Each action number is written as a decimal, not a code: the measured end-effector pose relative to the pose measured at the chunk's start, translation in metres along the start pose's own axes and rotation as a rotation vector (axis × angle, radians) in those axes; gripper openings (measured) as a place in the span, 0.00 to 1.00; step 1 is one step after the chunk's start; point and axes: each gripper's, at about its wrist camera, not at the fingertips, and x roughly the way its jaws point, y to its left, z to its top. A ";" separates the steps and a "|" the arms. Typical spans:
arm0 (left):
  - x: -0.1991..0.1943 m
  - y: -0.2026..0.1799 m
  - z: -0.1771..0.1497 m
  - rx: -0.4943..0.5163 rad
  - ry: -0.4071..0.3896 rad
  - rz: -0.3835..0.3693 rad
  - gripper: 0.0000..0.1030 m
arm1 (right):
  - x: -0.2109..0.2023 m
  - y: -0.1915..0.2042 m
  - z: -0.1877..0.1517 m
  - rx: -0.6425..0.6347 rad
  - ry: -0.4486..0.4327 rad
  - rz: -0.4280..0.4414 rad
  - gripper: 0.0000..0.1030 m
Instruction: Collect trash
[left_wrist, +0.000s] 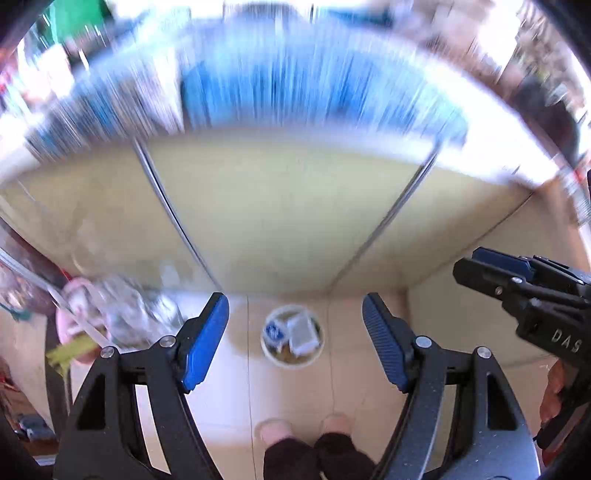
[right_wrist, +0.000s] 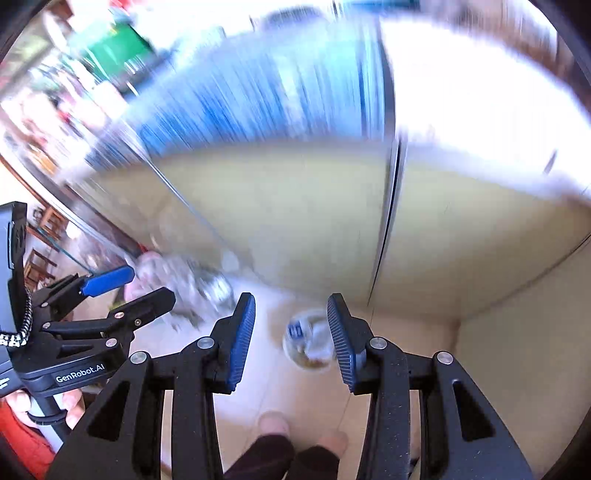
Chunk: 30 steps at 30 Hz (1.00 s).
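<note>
A pale yellow-green cabinet front (left_wrist: 280, 206) fills most of both views, heavily blurred above, and meets a beige tiled floor (left_wrist: 229, 369). On the floor near the cabinet's foot stands a small round white bin (left_wrist: 292, 335) with a blue-and-white wrapper and a grey packet inside. A crumpled clear plastic bag (left_wrist: 125, 314) lies left of it by the cabinet's edge. The left gripper (left_wrist: 295, 332) has its jaws wide apart and empty; the right gripper (right_wrist: 291, 334) stands partly open, holding nothing
</note>
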 end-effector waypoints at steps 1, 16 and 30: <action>-0.028 -0.003 0.007 -0.001 -0.043 -0.001 0.72 | -0.028 0.008 0.008 -0.010 -0.041 0.000 0.36; -0.356 0.003 0.002 0.065 -0.548 -0.026 0.72 | -0.314 0.157 -0.009 -0.050 -0.604 -0.071 0.37; -0.441 0.019 -0.078 0.115 -0.585 -0.038 0.99 | -0.355 0.215 -0.081 0.015 -0.637 -0.258 0.93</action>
